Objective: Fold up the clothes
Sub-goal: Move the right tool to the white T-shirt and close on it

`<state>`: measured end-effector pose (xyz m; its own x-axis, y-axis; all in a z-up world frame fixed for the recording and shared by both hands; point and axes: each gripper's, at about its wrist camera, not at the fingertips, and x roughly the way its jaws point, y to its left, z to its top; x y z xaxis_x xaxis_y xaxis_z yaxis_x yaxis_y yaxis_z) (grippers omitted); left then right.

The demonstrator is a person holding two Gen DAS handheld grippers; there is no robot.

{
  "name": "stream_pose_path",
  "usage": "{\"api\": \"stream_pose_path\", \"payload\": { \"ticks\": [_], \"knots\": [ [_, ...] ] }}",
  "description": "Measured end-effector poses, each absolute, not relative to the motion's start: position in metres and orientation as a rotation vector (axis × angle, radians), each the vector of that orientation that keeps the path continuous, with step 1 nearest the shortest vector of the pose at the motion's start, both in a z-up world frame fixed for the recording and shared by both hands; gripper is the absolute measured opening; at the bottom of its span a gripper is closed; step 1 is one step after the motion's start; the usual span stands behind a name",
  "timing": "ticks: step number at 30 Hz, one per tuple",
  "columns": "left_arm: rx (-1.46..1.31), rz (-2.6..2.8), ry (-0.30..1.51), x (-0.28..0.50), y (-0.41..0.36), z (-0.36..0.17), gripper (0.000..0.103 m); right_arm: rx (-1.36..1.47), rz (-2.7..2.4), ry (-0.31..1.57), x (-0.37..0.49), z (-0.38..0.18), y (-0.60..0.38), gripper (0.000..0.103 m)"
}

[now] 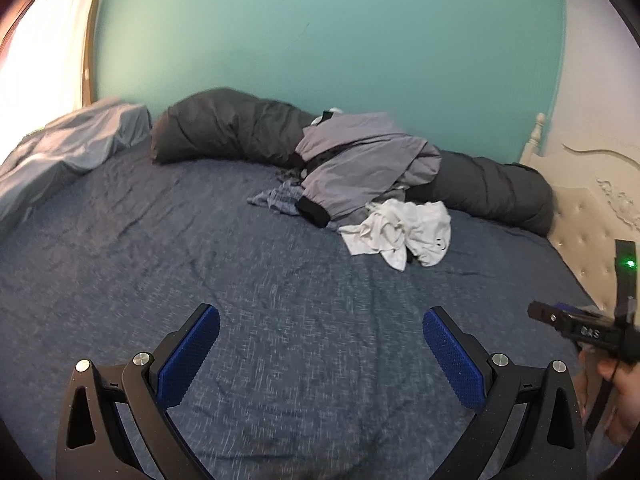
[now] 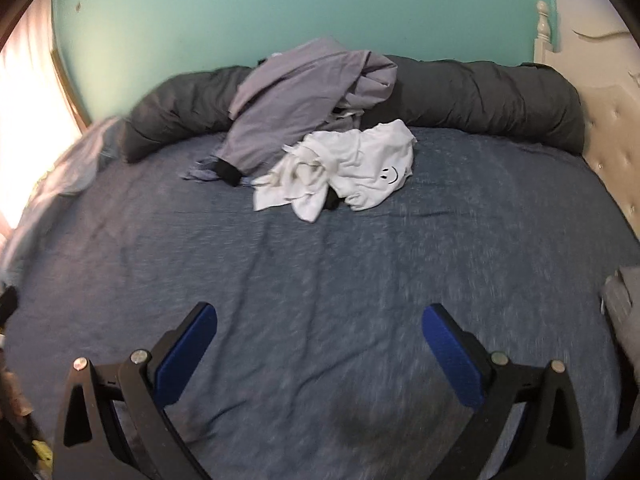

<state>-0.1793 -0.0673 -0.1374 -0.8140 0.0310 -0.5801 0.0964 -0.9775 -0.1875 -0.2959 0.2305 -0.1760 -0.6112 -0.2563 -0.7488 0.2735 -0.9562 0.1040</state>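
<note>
Blue bedsheet (image 2: 320, 280) lies bare across the near half of the bed. Left gripper (image 1: 321, 320) and right gripper (image 2: 319, 318) hover there, both released and empty. Near the far edge, a white shirt (image 2: 352, 168) overlaps a grey jacket (image 2: 288, 112) draped on a dark duvet roll (image 2: 480, 92); garments beneath are hidden.

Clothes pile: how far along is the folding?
Nothing looks folded yet. The white shirt and grey jacket lie crumpled in one pile against the dark bolster. Nothing is in hand: the left claw and right claw are open over bare sheet. All the folding remains.
</note>
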Motion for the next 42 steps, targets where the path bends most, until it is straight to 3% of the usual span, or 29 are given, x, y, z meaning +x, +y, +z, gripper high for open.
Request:
{"api": "stream_pose_path", "payload": {
  "ticks": [8, 15, 24, 26, 31, 38, 42],
  "knots": [
    [1.003, -2.891, 0.388, -0.217, -0.085, -0.205, 0.103, 1.239, -2.576, 0.169, -0.389, -0.237, 0.216, 0.092],
    [1.053, -2.844, 0.437, -0.228, -0.099, -0.261, 0.103, 1.230, -2.603, 0.259, -0.461, -0.277, 0.201, 0.091],
    [1.079, -2.798, 0.465, -0.234, -0.117, -0.293, 0.103, 1.232, -2.665, 0.345, -0.534, -0.305, 0.190, 0.084],
    [1.073, -2.793, 0.489, -0.234, -0.123, -0.296, 0.103, 1.239, -2.677, 0.373, -0.547, -0.312, 0.187, 0.072],
    [1.070, -2.771, 0.523, -0.236, -0.135, -0.302, 0.103, 1.259, -2.658, 0.364, -0.566, -0.328, 0.179, 0.057],
    [1.062, -2.765, 0.520, -0.235, -0.142, -0.304, 0.103, 1.259, -2.612, 0.378, -0.575, -0.333, 0.176, 0.006],
    [1.055, -2.777, 0.509, -0.234, -0.139, -0.301, 0.103, 1.173, -2.626, 0.349, -0.563, -0.317, 0.179, 0.004]
  ]
}}
